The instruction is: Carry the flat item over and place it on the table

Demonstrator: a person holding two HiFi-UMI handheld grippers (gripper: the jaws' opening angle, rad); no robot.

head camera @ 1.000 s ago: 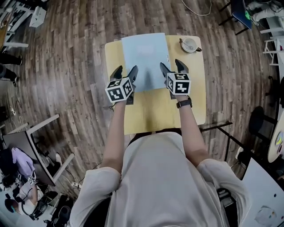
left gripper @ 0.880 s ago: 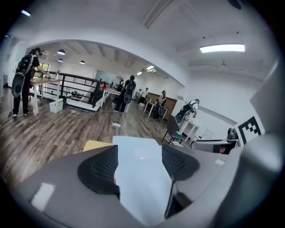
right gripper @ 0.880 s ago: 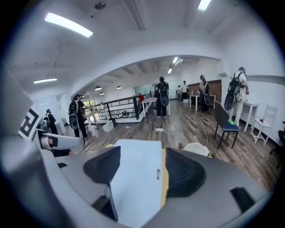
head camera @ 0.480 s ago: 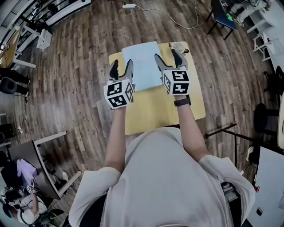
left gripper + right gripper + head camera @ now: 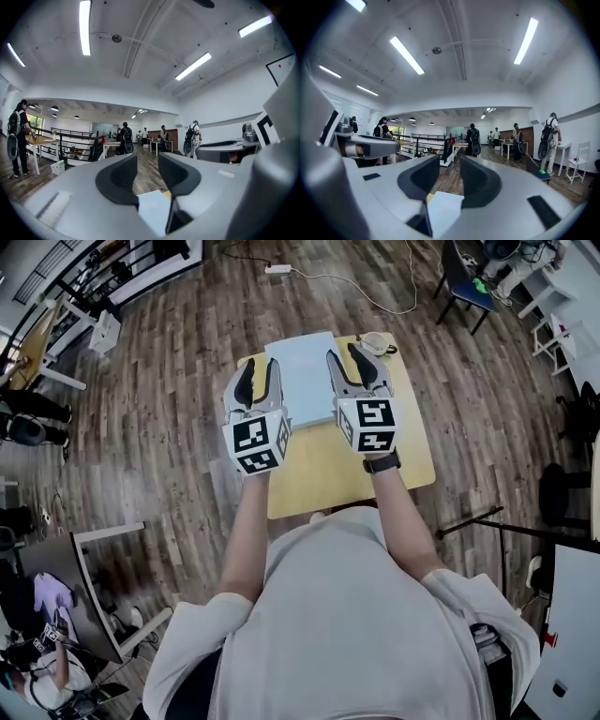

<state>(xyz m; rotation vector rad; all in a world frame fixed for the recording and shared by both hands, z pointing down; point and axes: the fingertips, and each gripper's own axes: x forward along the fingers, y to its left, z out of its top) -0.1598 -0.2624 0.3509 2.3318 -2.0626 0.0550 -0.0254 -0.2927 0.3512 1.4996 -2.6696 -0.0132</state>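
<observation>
Head view: the flat sheet (image 5: 305,376) lay on the far half of the yellow desk (image 5: 328,465). The left gripper (image 5: 260,381) and right gripper (image 5: 348,367) were held above its near corners. A small cup (image 5: 375,341) stood at the desk's far right corner; its contents could not be made out.

Left gripper view: the fingers (image 5: 117,180) had just been closing, yet stood released and empty, with the sheet below.

Right gripper view: its fingers (image 5: 480,185) were likewise released and empty. Pulling away well probably meant keeping both grippers clear of the sheet.

The pale blue flat item (image 5: 305,371) lay on the yellow surface (image 5: 328,465) near its 12 o'clock edge, with a cup (image 5: 375,341) at the 1 o'clock corner. The left tool (image 5: 259,379) hovered at the item's 9 o'clock and the right tool (image 5: 348,365) at its 3 o'clock. Their jaws had just been closing, apart and empty.
</observation>
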